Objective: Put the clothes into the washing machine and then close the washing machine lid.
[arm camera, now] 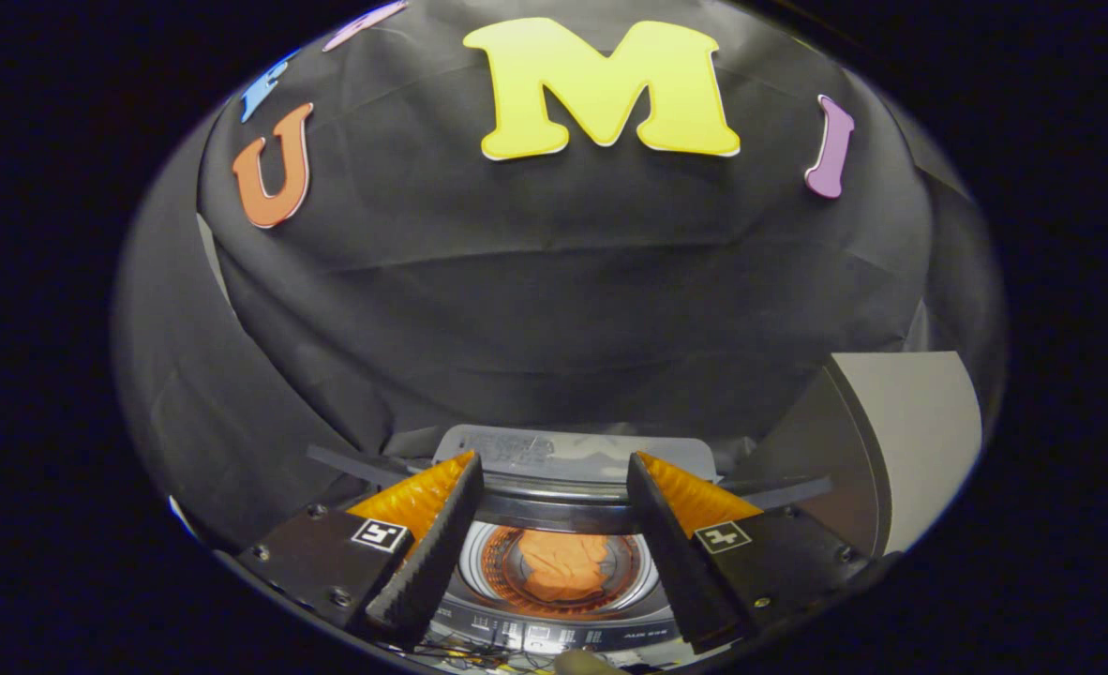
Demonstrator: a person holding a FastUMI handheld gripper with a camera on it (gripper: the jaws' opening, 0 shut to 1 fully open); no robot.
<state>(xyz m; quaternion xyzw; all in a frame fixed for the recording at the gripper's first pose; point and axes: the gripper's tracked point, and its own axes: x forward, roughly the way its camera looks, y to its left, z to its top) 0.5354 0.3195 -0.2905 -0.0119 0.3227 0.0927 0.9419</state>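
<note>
My gripper (554, 469) is open, its two orange-and-black fingers (432, 525) spread wide with nothing between them. Below and between the fingers sits a small toy washing machine (554, 637) with a round drum opening. An orange cloth (563, 565) lies crumpled inside the drum. The machine's clear lid (573, 455) stands raised behind the drum, just beyond the fingertips. The gripper hovers above the machine and touches nothing.
A grey box-like object (901, 441) stands to the right of the machine, past the right finger. The black cloth wall (554, 300) rises close behind the machine. A control panel strip (535, 636) runs along the machine's near edge.
</note>
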